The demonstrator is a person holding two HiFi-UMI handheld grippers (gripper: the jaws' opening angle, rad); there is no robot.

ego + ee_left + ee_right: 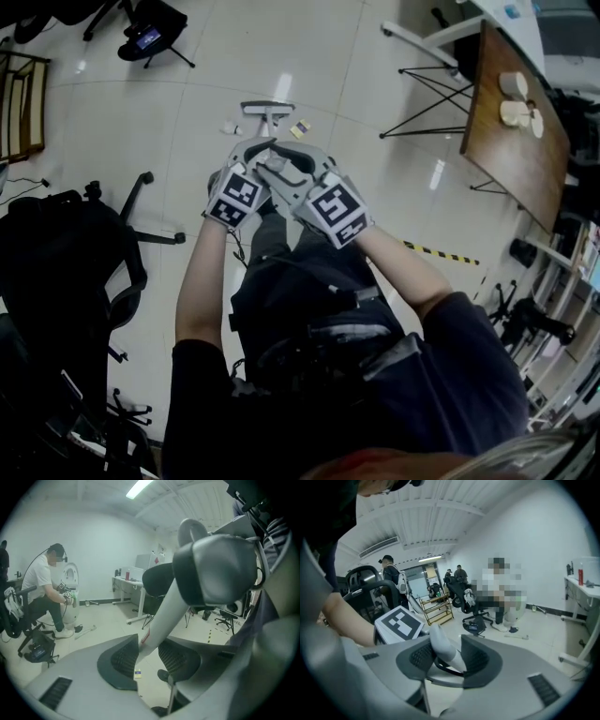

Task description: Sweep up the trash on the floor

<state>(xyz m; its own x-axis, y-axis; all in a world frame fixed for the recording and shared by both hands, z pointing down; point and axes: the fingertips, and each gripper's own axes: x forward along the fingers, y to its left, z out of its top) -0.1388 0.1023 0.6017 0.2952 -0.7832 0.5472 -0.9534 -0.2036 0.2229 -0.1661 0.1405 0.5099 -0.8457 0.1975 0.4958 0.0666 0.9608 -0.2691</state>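
In the head view my two grippers meet on a pale broom handle (272, 131) that runs down to the broom head (267, 109) on the floor. The left gripper (255, 152) is shut on the handle, and the right gripper (281, 175) is shut on it just behind. A small white scrap (228, 127) lies left of the head and a yellow card (300, 129) right of it. In the left gripper view the handle (157, 620) passes between that gripper's (149, 654) pads, with a yellow scrap (138, 672) on the floor below. In the right gripper view the handle (443, 644) sits between that gripper's (449, 656) pads.
A black office chair (103, 253) stands close on the left and a wooden rack (23, 103) at the far left. A wooden table (516, 131) on black legs is at the right, with yellow-black floor tape (441, 253) near it. A crouching person (47, 588) is across the room.
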